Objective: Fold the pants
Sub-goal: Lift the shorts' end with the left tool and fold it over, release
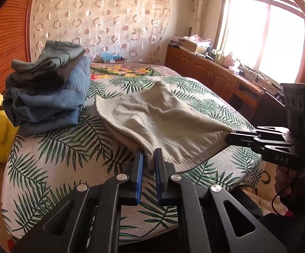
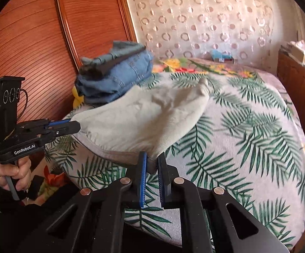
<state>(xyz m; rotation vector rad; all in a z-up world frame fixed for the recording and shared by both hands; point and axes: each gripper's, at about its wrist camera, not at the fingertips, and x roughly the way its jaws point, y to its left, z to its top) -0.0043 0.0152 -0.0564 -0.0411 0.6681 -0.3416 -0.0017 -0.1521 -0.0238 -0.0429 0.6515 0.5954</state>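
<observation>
**Both grippers pinch the beige pants' near edge above the bed**

Grippers first: left gripper (image 1: 148, 160) and right gripper (image 2: 151, 164) are each clamped narrow on a near corner of the beige pants (image 1: 163, 122), which hang stretched between them while the far end trails on the leaf-print bed (image 1: 68, 147). To fold well, I would judge both corners should travel forward together, level and taut, so the near hem lands square on the far end. Beside the work, left, sits a stack of folded clothes (image 1: 49, 92); keep the cloth apart from it.
</observation>
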